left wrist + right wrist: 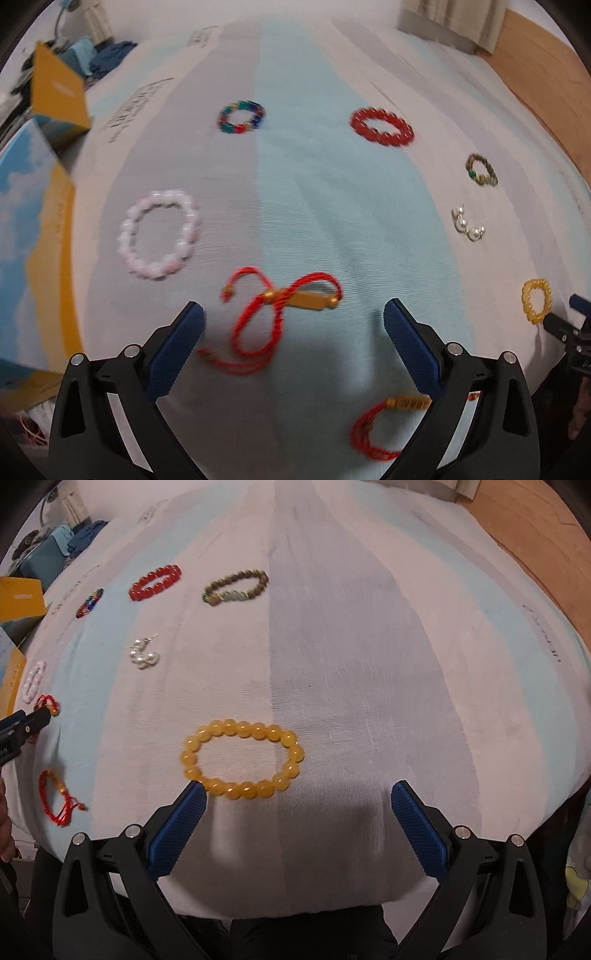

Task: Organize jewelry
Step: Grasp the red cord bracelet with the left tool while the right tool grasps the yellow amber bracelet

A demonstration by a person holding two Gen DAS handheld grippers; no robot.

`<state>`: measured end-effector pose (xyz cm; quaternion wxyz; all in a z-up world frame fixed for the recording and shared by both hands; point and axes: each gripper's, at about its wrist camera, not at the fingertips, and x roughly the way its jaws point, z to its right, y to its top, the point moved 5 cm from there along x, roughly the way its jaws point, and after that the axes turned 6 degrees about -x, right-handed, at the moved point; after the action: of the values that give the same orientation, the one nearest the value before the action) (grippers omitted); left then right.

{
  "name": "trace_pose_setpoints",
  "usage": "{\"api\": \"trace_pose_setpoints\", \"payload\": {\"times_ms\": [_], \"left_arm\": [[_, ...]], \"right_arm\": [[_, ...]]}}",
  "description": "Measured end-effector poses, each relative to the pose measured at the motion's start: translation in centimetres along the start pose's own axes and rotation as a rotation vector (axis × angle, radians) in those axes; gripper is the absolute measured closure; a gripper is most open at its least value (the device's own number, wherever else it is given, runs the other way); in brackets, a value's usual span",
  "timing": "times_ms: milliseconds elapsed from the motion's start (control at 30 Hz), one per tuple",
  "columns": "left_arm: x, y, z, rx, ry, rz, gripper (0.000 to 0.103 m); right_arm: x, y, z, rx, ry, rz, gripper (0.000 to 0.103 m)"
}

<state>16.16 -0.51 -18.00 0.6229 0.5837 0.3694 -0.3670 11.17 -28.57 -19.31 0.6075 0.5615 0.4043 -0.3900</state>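
Jewelry lies spread on a striped cloth. My left gripper is open and empty, just above a red cord bracelet with a gold bar. A second red cord bracelet lies under its right finger. A pink bead bracelet, a multicolour bracelet, a red bead bracelet, a brown bead bracelet and pearl earrings lie beyond. My right gripper is open and empty, just short of a yellow bead bracelet; its left fingertip is beside the beads.
A blue-and-yellow box stands at the cloth's left edge, with an orange box behind it. Wooden floor shows at the far right. The striped cloth is bare on its right half.
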Motion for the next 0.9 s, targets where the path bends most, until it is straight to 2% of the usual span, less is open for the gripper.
{"api": "trace_pose_setpoints", "payload": {"times_ms": [133,233,333,400,467,600,767,833,900], "left_arm": [[1.4,-0.1,0.1,0.023,0.011,-0.005,0.010],[1.6,0.1,-0.2,0.019,0.002,-0.001,0.016],[1.4,0.3,-0.6,0.015,0.001,-0.004,0.025],[1.2,0.3,-0.9,0.010,0.003,-0.004,0.037],[1.0,0.2,-1.3,0.006,0.001,-0.008,0.043],[0.7,0.2,-1.7,0.018,-0.003,-0.021,0.060],[0.4,0.0,-2.1,0.001,-0.036,-0.043,0.062],[0.2,-0.1,-2.2,-0.011,-0.047,-0.048,0.062],[0.0,-0.2,-2.2,-0.016,-0.053,-0.050,0.062]], "right_arm": [[0.8,0.5,-0.3,-0.003,0.011,0.000,0.007],[1.1,0.6,-0.4,-0.004,0.023,-0.001,0.008],[1.3,0.9,-0.8,-0.012,0.038,-0.003,0.015],[1.3,1.0,-1.0,-0.023,0.045,-0.005,0.019],[1.2,0.9,-1.1,-0.028,0.053,-0.005,0.023],[1.0,1.0,-1.7,-0.040,0.076,-0.003,0.038],[0.7,0.8,-1.9,-0.042,0.101,-0.014,0.065],[0.6,0.8,-1.8,-0.028,0.122,-0.024,0.084],[0.7,0.9,-1.9,-0.018,0.152,-0.031,0.094]]}}
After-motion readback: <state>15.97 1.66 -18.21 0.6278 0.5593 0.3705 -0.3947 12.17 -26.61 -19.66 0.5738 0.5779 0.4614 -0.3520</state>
